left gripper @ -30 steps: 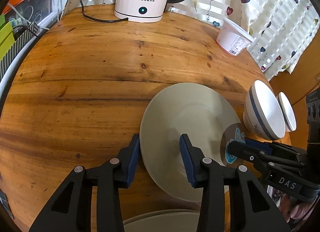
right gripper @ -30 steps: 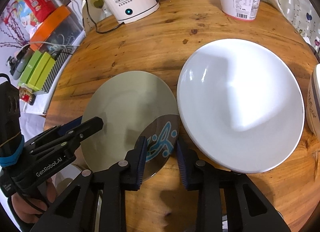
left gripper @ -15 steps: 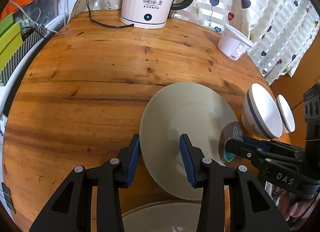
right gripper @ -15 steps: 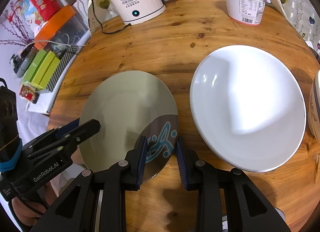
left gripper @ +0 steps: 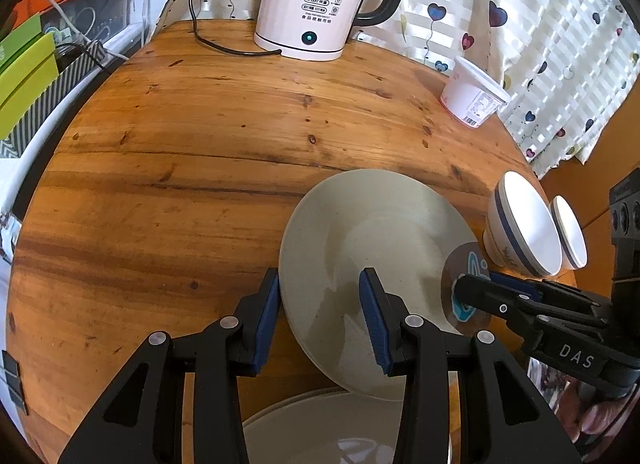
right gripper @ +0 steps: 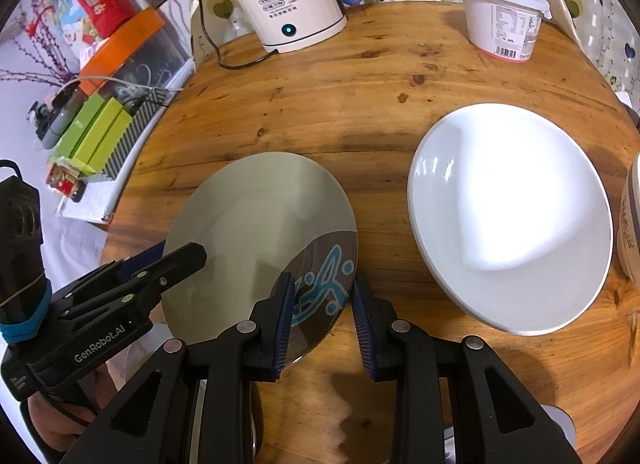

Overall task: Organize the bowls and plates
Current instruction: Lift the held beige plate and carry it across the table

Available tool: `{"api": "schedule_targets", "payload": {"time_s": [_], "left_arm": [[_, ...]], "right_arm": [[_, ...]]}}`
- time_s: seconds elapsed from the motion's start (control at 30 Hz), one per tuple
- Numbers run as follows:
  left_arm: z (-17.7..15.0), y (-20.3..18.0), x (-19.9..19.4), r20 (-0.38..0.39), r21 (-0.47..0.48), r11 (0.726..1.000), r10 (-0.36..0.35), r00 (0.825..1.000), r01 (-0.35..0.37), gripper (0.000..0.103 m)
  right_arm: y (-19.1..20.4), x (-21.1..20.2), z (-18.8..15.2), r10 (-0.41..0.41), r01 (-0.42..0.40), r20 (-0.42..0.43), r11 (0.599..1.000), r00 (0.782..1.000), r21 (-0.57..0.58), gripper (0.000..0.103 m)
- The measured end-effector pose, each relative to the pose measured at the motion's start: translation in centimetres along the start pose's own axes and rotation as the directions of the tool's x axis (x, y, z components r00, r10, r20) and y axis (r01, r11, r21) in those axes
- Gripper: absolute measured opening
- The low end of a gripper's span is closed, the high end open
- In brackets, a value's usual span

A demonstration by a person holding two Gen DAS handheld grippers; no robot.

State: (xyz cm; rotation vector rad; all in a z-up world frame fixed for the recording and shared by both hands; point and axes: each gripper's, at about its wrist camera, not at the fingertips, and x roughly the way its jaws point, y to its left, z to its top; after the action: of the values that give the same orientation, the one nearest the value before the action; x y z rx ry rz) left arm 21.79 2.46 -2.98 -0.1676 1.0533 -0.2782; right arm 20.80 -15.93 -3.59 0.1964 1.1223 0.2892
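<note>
Plates half-sorted, with the grey one held between both of your tools.

Fingers of your left gripper (left gripper: pixel 320 320) straddle the near-left rim of the grey plate (left gripper: pixel 376 248), and your right gripper (right gripper: pixel 324 320) brackets its blue-patterned edge at lower centre; neither pair looks fully closed, so whether either pinches is unclear. That plate is tilted and raised above another plate (left gripper: pixel 320 428) at the bottom of the left view. Still unsorted, by my reading: the white plate (right gripper: pixel 516 216) at right, and two bowls (left gripper: pixel 524 224) side by side at the table (left gripper: pixel 180 144) edge, right of frame. Compared with a second ago, the kettle (left gripper: pixel 320 0) and tub (left gripper: pixel 472 96) sit lower in frame, and the gap between the grey and white plates is wider.
</note>
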Motion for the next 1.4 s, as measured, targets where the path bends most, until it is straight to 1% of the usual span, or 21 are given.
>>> {"api": "schedule_targets", "payload": {"time_s": [0.37,0.73,1.07,1.4], "left_arm": [[-0.5,0.0,-1.3,0.018,-0.014,1.000,-0.001,1.000,0.001,0.041],[-1.7,-0.3,-3.6,0.053,-0.025,1.000,0.012,0.999,-0.010,0.041],[-4.0,0.1,-5.9,0.079,-0.061,0.998,0.036,0.996,-0.031,0.041],[-7.0,0.3,-8.3,0.107,-0.094,0.995,0.051,0.993,-0.041,0.041]], "right_arm": [[0.7,-0.8,-0.1,0.006,-0.006,0.014,1.000,1.000,-0.020,0.028],[1.6,-2.3,-0.8,0.020,-0.018,0.036,0.999,0.999,-0.051,0.028],[3.1,-3.5,-2.5,0.046,-0.042,0.043,0.994,0.998,-0.098,0.028],[4.3,-4.2,-4.8,0.069,-0.063,0.035,0.988,0.997,-0.141,0.028]]}}
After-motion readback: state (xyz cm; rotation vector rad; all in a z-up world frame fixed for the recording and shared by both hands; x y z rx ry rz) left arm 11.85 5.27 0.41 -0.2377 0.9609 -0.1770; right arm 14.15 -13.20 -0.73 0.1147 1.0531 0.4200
